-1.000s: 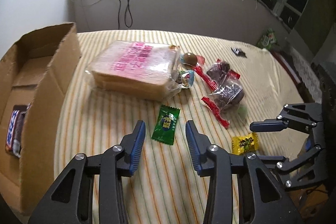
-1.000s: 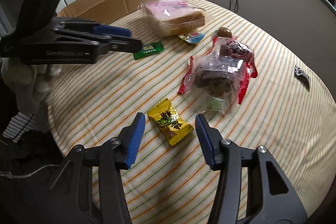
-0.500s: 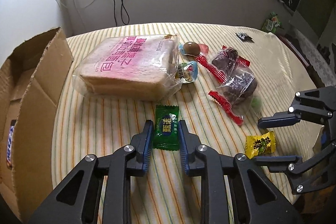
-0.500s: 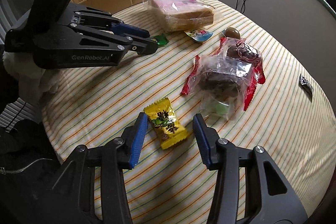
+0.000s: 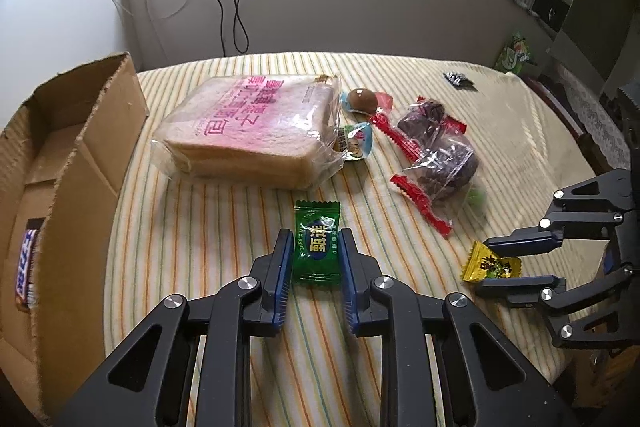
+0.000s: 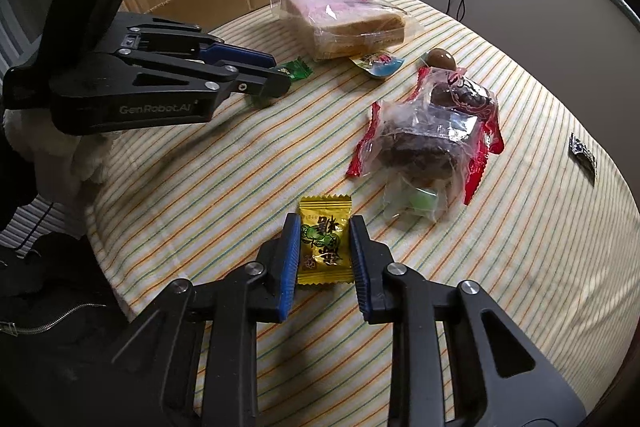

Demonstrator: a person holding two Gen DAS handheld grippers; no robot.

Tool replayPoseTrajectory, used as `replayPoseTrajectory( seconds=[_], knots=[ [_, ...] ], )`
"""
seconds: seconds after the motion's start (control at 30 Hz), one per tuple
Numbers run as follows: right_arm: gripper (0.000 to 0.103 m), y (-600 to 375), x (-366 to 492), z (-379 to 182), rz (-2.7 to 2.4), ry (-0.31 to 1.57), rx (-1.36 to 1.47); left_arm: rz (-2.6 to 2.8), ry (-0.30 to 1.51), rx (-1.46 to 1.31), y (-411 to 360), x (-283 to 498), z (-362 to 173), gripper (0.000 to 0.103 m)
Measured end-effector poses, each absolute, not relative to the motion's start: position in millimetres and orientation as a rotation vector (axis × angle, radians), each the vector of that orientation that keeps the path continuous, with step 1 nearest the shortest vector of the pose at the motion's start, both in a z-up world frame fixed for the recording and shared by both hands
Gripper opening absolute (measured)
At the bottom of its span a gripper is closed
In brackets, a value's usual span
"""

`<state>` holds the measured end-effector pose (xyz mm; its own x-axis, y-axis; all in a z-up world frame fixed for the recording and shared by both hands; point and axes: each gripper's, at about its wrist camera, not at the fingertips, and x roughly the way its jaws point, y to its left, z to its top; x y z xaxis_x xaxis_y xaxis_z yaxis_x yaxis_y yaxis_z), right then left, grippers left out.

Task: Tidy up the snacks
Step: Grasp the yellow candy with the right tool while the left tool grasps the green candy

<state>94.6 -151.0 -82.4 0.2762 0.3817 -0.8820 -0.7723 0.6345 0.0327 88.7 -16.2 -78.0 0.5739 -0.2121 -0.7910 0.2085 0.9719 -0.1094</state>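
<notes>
- My left gripper (image 5: 316, 251) is closed on the green candy (image 5: 317, 242), which lies on the striped counter (image 5: 200, 227) just before the bag of sliced bread (image 5: 256, 131).
- My right gripper (image 6: 325, 247) has just been closing; its blue pads now press both sides of the yellow candy (image 6: 325, 241), near the counter edge.
- The cardboard box (image 5: 92, 155) stands at the left, with a chocolate bar (image 5: 25, 267) inside.

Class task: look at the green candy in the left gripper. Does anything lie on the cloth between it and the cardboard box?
Nothing visible does. The left gripper is shut on the green candy, and only bare striped cloth separates it from the cardboard box.
</notes>
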Motion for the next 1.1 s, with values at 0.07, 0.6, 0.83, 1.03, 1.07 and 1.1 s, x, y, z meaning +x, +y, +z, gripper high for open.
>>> replayPoseTrajectory(
  seconds=[0.07, 0.6, 0.83, 1.03, 1.07, 1.1],
  knots=[
    [0.025, -151, 93, -79, 0.806, 1.014, -0.445, -0.246, 0.914, -0.012, -13, 86, -73, 0.021],
    [0.025, -124, 85, -39, 0.846, 0.910, -0.418, -0.152, 0.796, -0.082, 34, 63, -33, 0.021],
    [0.025, -87, 84, -24, 0.896, 0.864, -0.431, -0.067, 0.760, -0.115, 74, 51, -25, 0.021],
    [0.025, -55, 87, -12, 0.938, 0.830, -0.438, 0.004, 0.746, -0.147, 109, 41, -24, 0.021],
    [0.025, -47, 87, -10, 0.947, 0.823, -0.442, 0.015, 0.745, -0.150, 114, 39, -24, 0.021],
    [0.025, -43, 87, -9, 0.952, 0.820, -0.443, 0.027, 0.744, -0.152, 118, 38, -24, 0.021]
  ],
)
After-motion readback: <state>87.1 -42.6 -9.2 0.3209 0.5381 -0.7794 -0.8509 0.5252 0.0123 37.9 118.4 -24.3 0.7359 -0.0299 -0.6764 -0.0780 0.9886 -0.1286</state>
